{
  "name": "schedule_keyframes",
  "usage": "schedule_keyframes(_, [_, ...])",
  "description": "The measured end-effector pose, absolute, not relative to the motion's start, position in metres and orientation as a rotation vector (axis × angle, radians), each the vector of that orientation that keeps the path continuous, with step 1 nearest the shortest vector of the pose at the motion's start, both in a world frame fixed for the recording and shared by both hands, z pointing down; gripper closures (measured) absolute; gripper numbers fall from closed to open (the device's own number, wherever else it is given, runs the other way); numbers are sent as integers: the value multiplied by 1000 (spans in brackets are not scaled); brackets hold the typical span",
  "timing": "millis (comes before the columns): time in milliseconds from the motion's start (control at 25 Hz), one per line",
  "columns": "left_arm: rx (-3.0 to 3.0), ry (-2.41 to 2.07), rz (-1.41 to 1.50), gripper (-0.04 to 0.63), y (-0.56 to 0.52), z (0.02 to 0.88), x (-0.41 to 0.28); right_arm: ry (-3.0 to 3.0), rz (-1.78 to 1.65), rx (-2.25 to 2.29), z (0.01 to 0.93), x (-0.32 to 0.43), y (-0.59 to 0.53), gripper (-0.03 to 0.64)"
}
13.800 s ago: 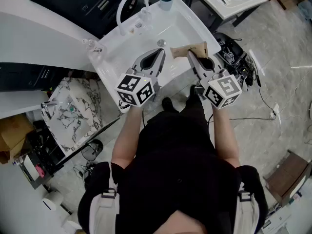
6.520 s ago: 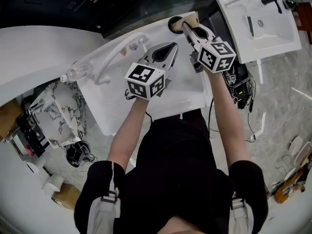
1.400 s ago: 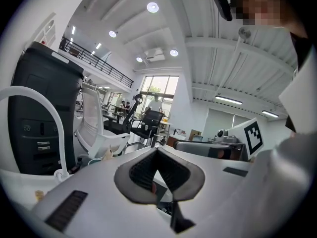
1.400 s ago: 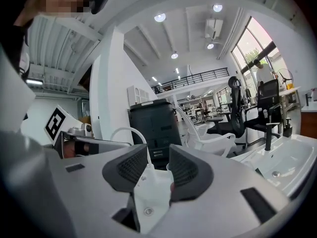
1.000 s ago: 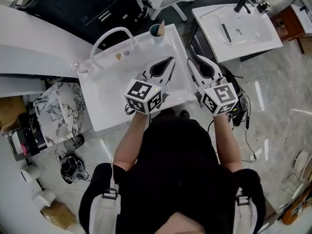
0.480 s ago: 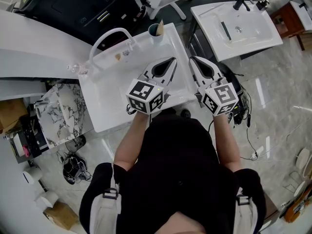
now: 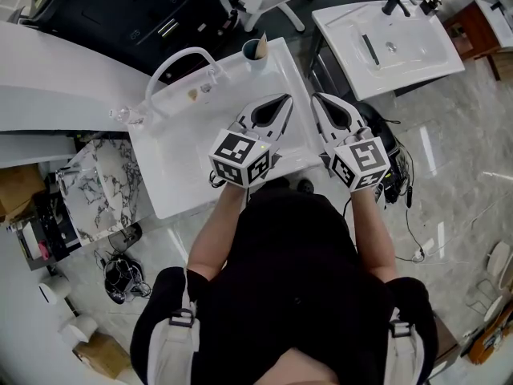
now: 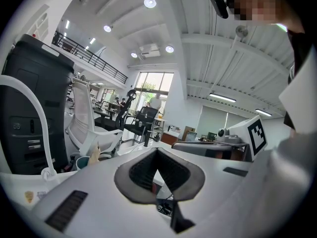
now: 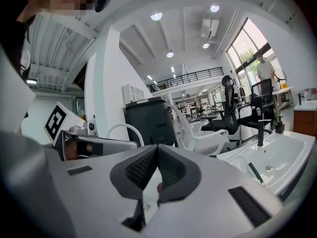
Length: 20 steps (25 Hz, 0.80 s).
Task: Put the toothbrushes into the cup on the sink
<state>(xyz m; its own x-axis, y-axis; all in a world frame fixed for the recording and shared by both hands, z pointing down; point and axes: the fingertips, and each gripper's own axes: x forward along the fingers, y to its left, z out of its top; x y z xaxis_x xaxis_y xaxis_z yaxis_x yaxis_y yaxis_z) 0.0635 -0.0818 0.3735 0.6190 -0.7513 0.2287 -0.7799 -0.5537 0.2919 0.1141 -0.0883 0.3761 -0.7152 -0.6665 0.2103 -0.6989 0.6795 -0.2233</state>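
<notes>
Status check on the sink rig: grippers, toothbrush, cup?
Left gripper shut, empty. Right gripper just closed, nothing between its jaws. Toothbrush stands in cup at sink's back corner. Nothing seen in the way.

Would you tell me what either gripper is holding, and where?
Nothing: left gripper and right gripper, whose fingers have just been closing, are both shut and empty.

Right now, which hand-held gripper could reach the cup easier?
Left, probably. The left hand-held gripper hangs over the sink with its tip nearer the cup. The right hand-held gripper, jaws just closed on nothing, sits farther right.
</notes>
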Motion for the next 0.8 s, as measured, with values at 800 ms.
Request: schedule_keyframes(800, [2483,-1227,111,586,-87,373,61,-2780,444,1124,374,107,-90,586])
